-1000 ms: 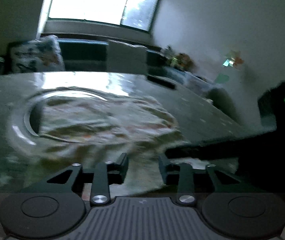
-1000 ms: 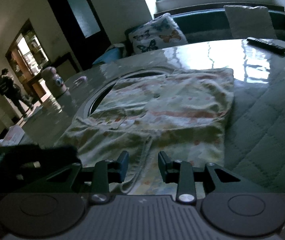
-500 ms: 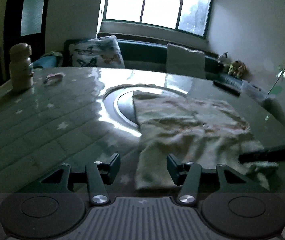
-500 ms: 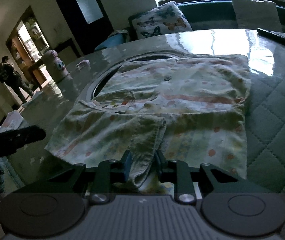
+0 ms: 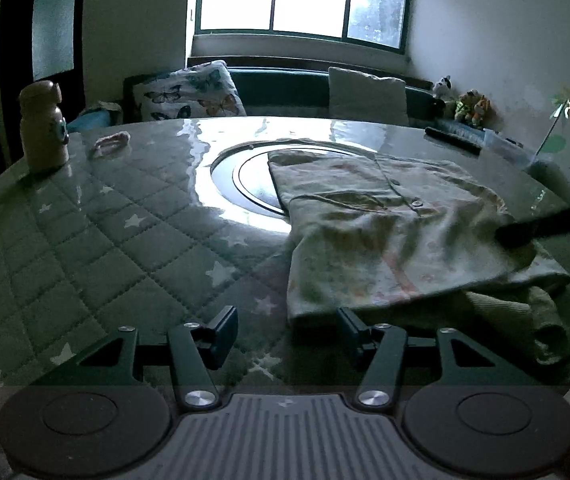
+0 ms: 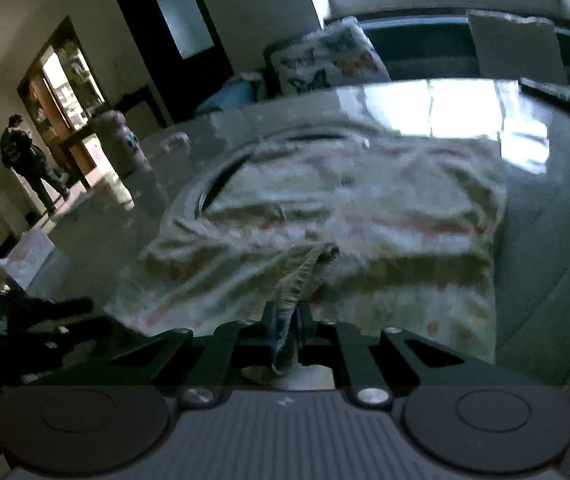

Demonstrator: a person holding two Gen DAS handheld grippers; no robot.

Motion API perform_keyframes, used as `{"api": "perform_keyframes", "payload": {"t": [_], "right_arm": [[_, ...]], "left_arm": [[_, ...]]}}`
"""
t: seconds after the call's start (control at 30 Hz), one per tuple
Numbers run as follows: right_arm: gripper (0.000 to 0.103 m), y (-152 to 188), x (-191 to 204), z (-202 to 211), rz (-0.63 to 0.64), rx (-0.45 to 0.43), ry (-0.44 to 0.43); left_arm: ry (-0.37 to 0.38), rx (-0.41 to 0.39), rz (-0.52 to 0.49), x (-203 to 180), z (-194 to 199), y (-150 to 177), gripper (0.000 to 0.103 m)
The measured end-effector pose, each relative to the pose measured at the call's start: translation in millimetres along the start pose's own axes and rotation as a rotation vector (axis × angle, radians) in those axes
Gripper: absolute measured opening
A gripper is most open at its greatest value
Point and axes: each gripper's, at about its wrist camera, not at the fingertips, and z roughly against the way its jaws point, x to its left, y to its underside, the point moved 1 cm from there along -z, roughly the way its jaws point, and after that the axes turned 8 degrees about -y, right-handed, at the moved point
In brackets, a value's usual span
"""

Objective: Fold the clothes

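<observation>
Left wrist view: my left gripper [image 5: 287, 334] hovers low over the counter [image 5: 97, 240], jaws wide apart with nothing between them. The right-hand fingertip [image 5: 347, 322] sits just beside the near left corner of the garment [image 5: 385, 240], but contact cannot be confirmed. The garment, a pale printed shirt with buttons down its front, lies spread on the quilted counter cover, its far part overlapping the round inset [image 5: 245, 180] at the counter's centre. A ribbed cuff [image 5: 525, 312] of the garment trails at the near right edge. A dark finger of my right gripper [image 5: 545, 228] reaches in from the right over the cloth. A bottle [image 5: 41, 128] stands at the far left; a remote [image 5: 451, 140] lies at the far right.

Right wrist view: the frame is motion-blurred. My right gripper [image 6: 285, 332] has its jaws together, clamped on the garment's ribbed cuff [image 6: 297, 280], which rises from the cloth into the jaws. The remainder of the garment [image 6: 385, 216] lies on the counter [image 6: 545, 240] beyond. My left gripper [image 6: 45, 320] appears dark at the lower left.
</observation>
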Motion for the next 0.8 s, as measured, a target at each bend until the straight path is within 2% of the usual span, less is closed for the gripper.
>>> {"api": "perform_keyframes", "payload": {"t": [0.23,0.37,0.43,0.5,0.6,0.8], "right_arm": [[0.007,-35,18,36,0.075,-0.128,-0.003],[0.007,-40,16,48,0.080,-0.164,0.021],[0.007,-38,9,47,0.054,-0.158,0.040],[0.007,-28,-2,41,0.022,-0.130,0.073],[0.007,-12,-18,25,0.011,-0.084,0.142],[0.012,6,-45,2,-0.042,0.003,0.186]], "left_arm": [[-0.033,-0.019,-0.039,-10,-5,-1,0.056],[-0.066,-0.017,-0.070,-15,-7,1,0.054],[-0.067,-0.018,-0.081,-15,-6,2,0.045],[-0.063,-0.013,-0.086,-14,-5,2,0.042],[-0.057,-0.003,-0.093,-12,-5,3,0.042],[-0.042,-0.015,-0.075,0,6,-7,0.042]]}}
